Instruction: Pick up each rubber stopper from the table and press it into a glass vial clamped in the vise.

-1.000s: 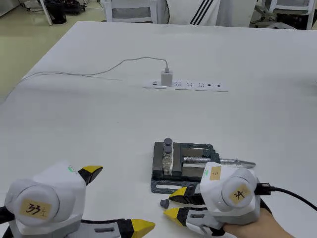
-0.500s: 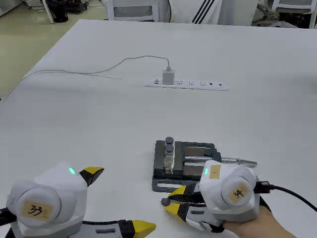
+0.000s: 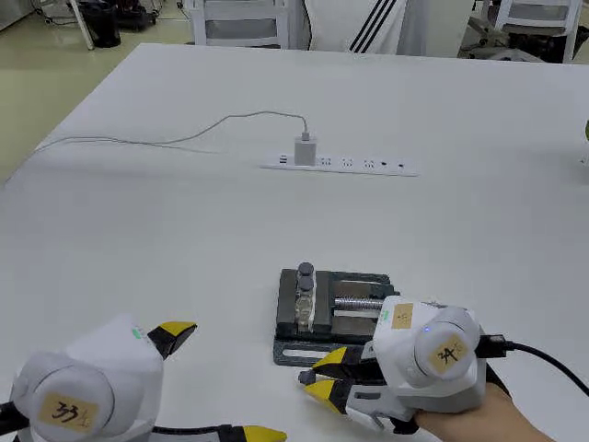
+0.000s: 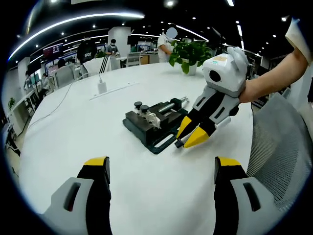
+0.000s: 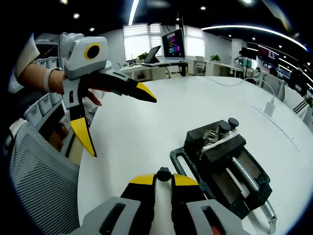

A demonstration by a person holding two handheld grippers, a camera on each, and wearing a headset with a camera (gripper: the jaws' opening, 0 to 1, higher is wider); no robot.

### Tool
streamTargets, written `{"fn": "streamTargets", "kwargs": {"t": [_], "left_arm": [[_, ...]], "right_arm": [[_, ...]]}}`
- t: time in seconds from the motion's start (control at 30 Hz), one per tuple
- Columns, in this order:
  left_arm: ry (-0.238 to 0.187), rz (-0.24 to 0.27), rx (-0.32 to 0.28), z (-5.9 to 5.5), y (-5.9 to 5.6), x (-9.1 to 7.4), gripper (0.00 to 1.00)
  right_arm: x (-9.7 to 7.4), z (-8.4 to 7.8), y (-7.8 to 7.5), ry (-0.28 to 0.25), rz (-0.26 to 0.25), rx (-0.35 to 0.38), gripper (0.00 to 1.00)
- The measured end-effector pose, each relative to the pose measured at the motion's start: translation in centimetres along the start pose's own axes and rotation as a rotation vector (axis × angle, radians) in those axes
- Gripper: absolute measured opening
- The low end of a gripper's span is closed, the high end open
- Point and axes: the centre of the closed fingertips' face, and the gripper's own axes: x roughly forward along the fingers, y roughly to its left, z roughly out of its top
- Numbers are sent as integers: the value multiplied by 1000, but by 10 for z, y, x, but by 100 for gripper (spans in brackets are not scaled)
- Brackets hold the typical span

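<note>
Your right gripper (image 5: 163, 180) is pinching a dark rubber stopper (image 5: 163, 173) at the very tips of its jaws, low over the bench (image 5: 161, 117) and just beside the near corner of the vise (image 5: 222, 147). Your left gripper (image 4: 162, 164) hangs with its jaws spread wide and nothing between them, well apart from the vise on the other side, so the right gripper is plainly the nearer.

In the right gripper view the vise lies ahead and to the right of the stopper. It clamps a row of upright vials: the 2 far vials (image 5: 228, 125) look capped already, while the near vial (image 5: 210, 135) seems to be open glass, though it is small and hard to read.

That near mouth is the likely target. Its long axis stands vertical and its mouth sits above where the stopper is held, so you would need to lift, carry right and forward, then press straight down.
</note>
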Motion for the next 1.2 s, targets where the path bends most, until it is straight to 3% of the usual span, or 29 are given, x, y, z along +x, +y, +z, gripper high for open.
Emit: {"fn": "streamTargets", "kwargs": {"t": [0.1, 0.2, 0.27, 0.47, 0.67, 0.87, 1.07, 1.2], "left_arm": [[-11, -28, 15, 3, -8, 3, 82], [-3, -51, 38, 1, -14, 6, 71], [-10, -53, 33, 3, -16, 9, 72], [-55, -74, 57, 18, -25, 17, 68], [-73, -91, 86, 29, -33, 25, 62], [-104, -94, 114, 44, -37, 30, 54], [-123, -95, 159, 56, -41, 33, 41], [-120, -108, 236, 60, -45, 35, 30]], "right_arm": [[-10, 8, -2, -4, 7, 18, 7], [-19, 19, -3, -18, 10, 23, 6], [-24, 24, -2, -11, 19, 15, 6], [-39, 35, -3, 58, 43, -111, 6], [-54, 46, -8, 89, 46, -162, 6], [-66, 53, -7, 154, 89, -238, 6], [-71, 57, 0, 221, 148, -307, 6], [-69, 56, 2, 265, 171, -358, 6]]}}
